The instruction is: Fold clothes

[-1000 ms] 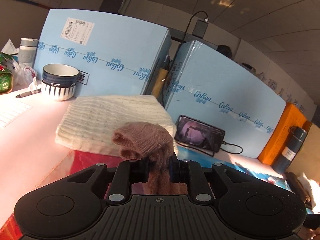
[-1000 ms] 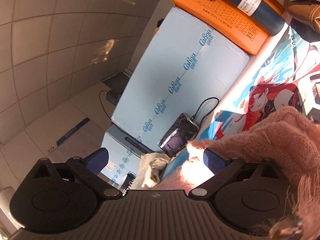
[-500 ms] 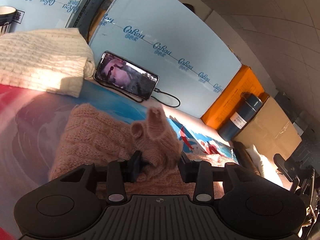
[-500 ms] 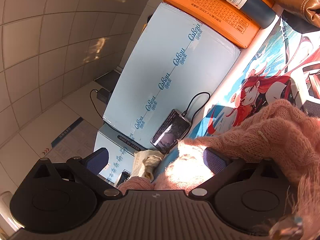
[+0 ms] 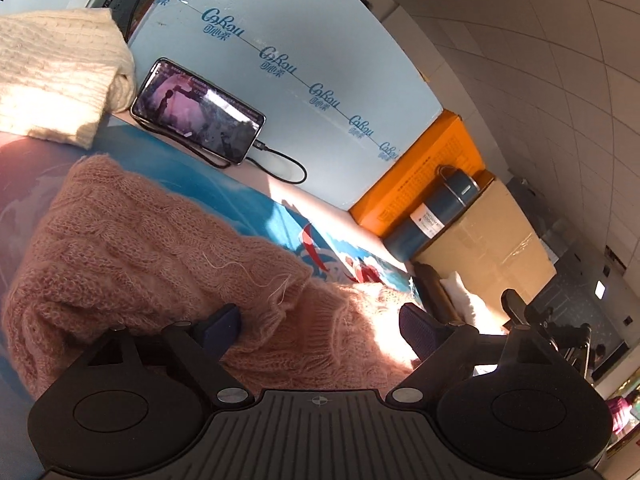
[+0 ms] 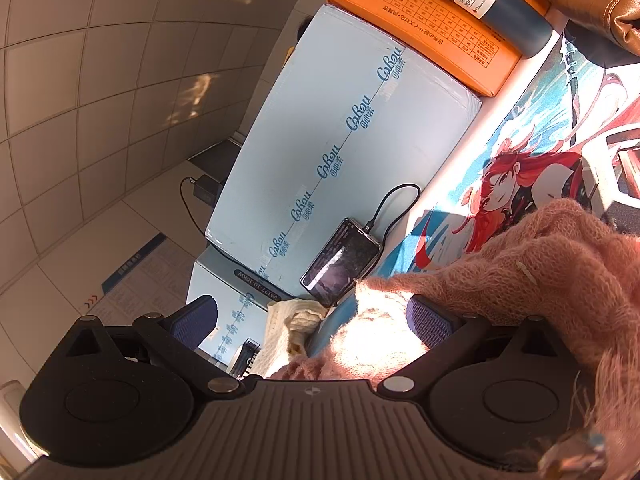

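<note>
The left claw (image 5: 320,326) tilts slightly downward over the fuzzy pink cable-knit sweater (image 5: 132,248), which lies bunched on the printed anime desk mat (image 6: 520,128) at the near side of the desk. Its jaws have just been opening and now stand spread wide; a fold of the pink knit lies between them, touching the left finger but not pinched. The right claw (image 6: 312,320) is held level and rolled to one side, so its view is tipped over, with its jaws also spread; the sweater drapes over its right finger (image 6: 430,322), while the left finger stands in open air. Whether that finger presses the cloth down cannot be told. Far left, a folded cream knit sweater (image 5: 56,76) is cut off by the frame edge, beside a black smartphone (image 5: 198,116) leaning on a pale blue carton (image 5: 304,92). The sweater's near part is hidden behind both claw bodies.
</note>
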A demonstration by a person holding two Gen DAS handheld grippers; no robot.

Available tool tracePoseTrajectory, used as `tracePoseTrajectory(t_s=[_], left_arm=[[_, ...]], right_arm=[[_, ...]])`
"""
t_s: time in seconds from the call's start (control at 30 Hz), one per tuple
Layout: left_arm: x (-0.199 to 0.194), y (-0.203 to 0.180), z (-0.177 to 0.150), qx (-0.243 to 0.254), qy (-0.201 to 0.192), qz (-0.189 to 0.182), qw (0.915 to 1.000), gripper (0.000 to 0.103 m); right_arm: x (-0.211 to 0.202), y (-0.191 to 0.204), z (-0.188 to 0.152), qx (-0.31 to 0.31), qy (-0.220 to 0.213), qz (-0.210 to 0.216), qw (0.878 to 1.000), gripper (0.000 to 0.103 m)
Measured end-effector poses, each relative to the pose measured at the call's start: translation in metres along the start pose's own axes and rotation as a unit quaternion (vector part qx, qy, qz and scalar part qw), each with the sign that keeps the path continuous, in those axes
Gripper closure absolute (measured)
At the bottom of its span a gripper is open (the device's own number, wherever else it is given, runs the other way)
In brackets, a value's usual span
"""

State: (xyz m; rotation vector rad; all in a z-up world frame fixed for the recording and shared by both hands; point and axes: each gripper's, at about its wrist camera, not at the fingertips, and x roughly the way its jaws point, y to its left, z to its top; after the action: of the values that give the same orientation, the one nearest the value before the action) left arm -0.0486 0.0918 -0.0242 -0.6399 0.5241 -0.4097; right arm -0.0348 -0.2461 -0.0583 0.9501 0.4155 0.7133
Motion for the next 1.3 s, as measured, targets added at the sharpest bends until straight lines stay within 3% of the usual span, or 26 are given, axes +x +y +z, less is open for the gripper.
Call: tracePoseTrajectory(t_s=[0.1,0.2,0.27,0.37,0.47,0.57,0.77,0.87,0.93,1.0,1.03,1.13,1.3], left_arm=[[-0.023,-0.003,0.003,0.001,-0.052,-0.035,0.9981,0.012],[-0.051,-0.002,0.01,0.006,-0.125,-0.027,0.9918,0.009],[-0.067,0.004,0.014,-0.008,-0.172,0.017,0.9849,0.008],[-0.088,0.019,0.019,-0.039,-0.233,0.109,0.9655,0.006],[-0.088,0.039,0.022,-0.067,-0.213,0.203,0.9535,0.006],[-0.079,0.057,0.019,-0.093,-0.163,0.223,0.9565,0.006],[-0.052,0.056,0.01,-0.06,-0.111,0.186,0.9744,0.006],[-0.039,0.048,0.009,-0.033,-0.095,0.179,0.9788,0.008],[-0.032,0.043,0.008,-0.017,-0.082,0.178,0.9805,0.035],[-0.03,0.044,0.008,-0.019,-0.076,0.169,0.9824,0.048],[-0.031,0.046,0.008,-0.025,-0.073,0.16,0.9841,0.062],[-0.036,0.05,0.009,-0.034,-0.07,0.136,0.9876,0.08],[-0.05,0.044,0.015,0.013,-0.077,0.139,0.9871,0.084]], right_arm=[[0.0,0.0,0.0,0.0,-0.001,0.001,1.0,0.001],[0.0,0.0,0.0,0.0,-0.001,0.001,1.0,0.001],[0.0,0.001,0.0,-0.003,-0.002,0.003,1.0,0.001],[-0.001,0.004,-0.001,-0.012,-0.005,0.008,1.0,0.001],[-0.003,0.008,-0.002,-0.027,-0.009,0.019,0.999,0.0],[-0.004,0.011,-0.002,-0.037,-0.012,0.028,0.999,0.0],[-0.004,0.011,-0.002,-0.038,-0.013,0.025,0.999,0.0],[-0.005,0.013,-0.002,-0.045,-0.015,0.034,0.998,0.0],[-0.006,0.014,-0.003,-0.049,-0.017,0.037,0.998,0.0],[-0.006,0.015,-0.003,-0.051,-0.017,0.038,0.998,0.0],[-0.007,0.015,-0.003,-0.052,-0.018,0.038,0.998,0.0],[-0.008,0.015,-0.002,-0.052,-0.021,0.039,0.998,0.0],[-0.008,0.016,-0.002,-0.053,-0.023,0.04,0.998,0.0]])
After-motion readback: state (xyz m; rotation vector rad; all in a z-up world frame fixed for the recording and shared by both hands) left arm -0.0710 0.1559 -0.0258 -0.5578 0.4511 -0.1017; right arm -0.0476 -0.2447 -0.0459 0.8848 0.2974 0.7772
